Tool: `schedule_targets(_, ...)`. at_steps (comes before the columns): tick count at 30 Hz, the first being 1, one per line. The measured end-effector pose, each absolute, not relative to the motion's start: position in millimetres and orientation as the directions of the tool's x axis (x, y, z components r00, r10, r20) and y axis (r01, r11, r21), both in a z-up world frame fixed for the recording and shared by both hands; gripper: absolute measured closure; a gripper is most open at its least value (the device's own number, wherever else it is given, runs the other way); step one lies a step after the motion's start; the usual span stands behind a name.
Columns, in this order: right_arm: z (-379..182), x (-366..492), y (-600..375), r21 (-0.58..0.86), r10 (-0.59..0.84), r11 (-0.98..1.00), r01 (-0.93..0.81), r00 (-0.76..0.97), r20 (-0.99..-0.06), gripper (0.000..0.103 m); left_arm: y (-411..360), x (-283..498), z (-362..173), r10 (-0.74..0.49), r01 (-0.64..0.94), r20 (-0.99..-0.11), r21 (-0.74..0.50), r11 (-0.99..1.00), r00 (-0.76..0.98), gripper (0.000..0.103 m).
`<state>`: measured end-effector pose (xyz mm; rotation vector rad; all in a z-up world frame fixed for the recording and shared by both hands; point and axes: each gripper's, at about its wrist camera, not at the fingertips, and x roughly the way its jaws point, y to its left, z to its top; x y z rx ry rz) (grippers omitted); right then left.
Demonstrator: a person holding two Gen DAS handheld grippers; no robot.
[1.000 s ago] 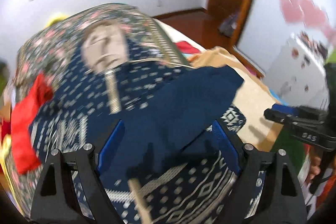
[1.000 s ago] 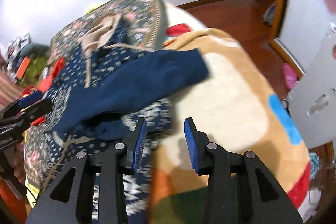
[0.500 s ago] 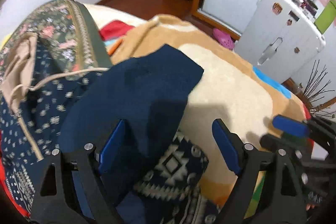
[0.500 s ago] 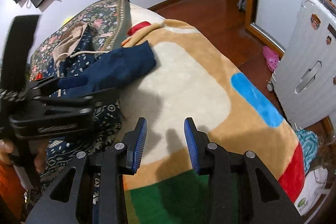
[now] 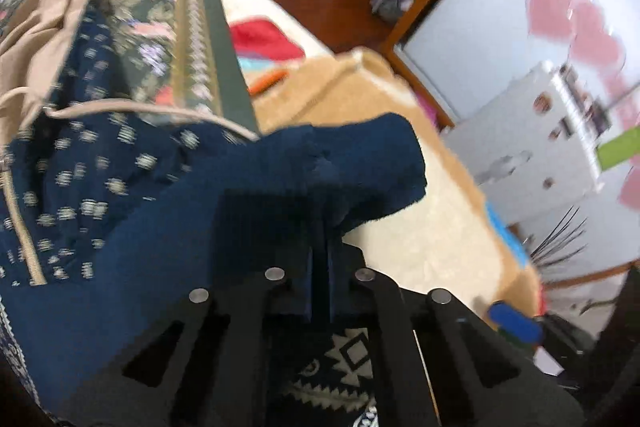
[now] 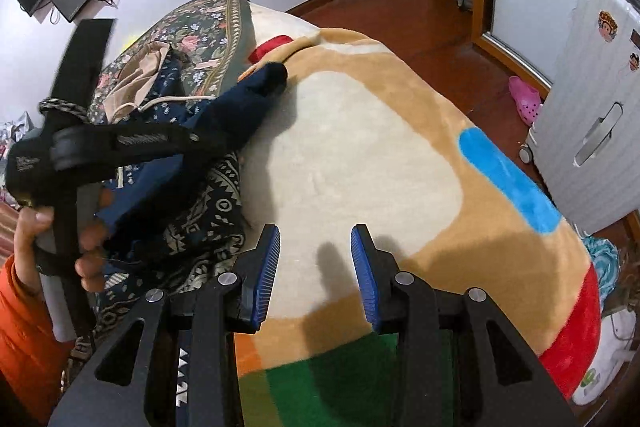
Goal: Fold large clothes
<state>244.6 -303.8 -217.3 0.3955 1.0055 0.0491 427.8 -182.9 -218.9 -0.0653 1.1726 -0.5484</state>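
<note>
A navy patterned hooded garment (image 5: 80,163) lies on the bed's left side, with a plain navy sleeve (image 5: 360,171) across it. My left gripper (image 5: 320,267) is shut on the sleeve's edge; the same gripper shows in the right wrist view (image 6: 224,143), clamping the sleeve (image 6: 256,95). My right gripper (image 6: 314,271) is open and empty, hovering over the tan and cream blanket (image 6: 360,155), to the right of the garment (image 6: 208,211).
A floral quilt (image 6: 200,23) lies behind the garment. A white suitcase (image 6: 592,99) stands at the right of the bed, on a wood floor with a pink slipper (image 6: 526,99). A red cloth (image 5: 264,39) lies past the quilt.
My left gripper closed from open onto the navy sleeve's edge. My right gripper stayed open and moved off the garment to above the bare blanket.
</note>
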Motion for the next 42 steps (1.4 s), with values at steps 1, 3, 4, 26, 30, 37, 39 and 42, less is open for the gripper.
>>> schedule_targets(1, -215, 246, -303, 0.346, 0.221, 0.928, 0.137, 0.544, -0.810, 0.069, -174, 426, -209, -0.446, 0.371, -0.842, -0.327, 0.869, 0.303, 0.099)
schedule_targets(3, -211, 247, -301, 0.351, 0.227, 0.927, 0.130, 0.550, -0.804, 0.069, -154, 420, -190, -0.458, 0.365, -0.815, -0.330, 0.871, 0.356, 0.099)
schedule_targets(4, -208, 248, -299, 0.355, 0.231, 0.926, 0.126, 0.554, -0.800, 0.069, -142, 417, -181, -0.462, 0.360, -0.801, -0.332, 0.872, 0.381, 0.099)
schedule_targets(26, -221, 310, -193, 0.360, 0.354, 0.930, -0.067, 0.420, -0.836, 0.057, 152, 334, -164, -0.263, -0.057, -0.701, -0.398, 0.916, 0.663, 0.099)
schedule_targets(30, -231, 307, -178, 0.274, 0.291, 0.956, -0.102, 0.400, -0.869, 0.056, 167, 325, -195, -0.275, -0.089, -0.738, -0.412, 0.907, 0.617, 0.098)
schedule_targets(37, -232, 303, -165, 0.175, 0.225, 0.972, -0.157, 0.407, -0.885, 0.051, 184, 305, -238, -0.228, -0.153, -0.801, -0.367, 0.918, 0.553, 0.092)
schedule_targets(39, -232, 304, -166, 0.175, 0.225, 0.972, -0.156, 0.404, -0.887, 0.051, 191, 298, -245, -0.231, -0.172, -0.802, -0.380, 0.909, 0.550, 0.088)
schedule_targets(42, -233, 304, -166, 0.171, 0.220, 0.973, -0.154, 0.403, -0.888, 0.050, 202, 284, -249, -0.166, -0.224, -0.813, -0.340, 0.913, 0.558, 0.087)
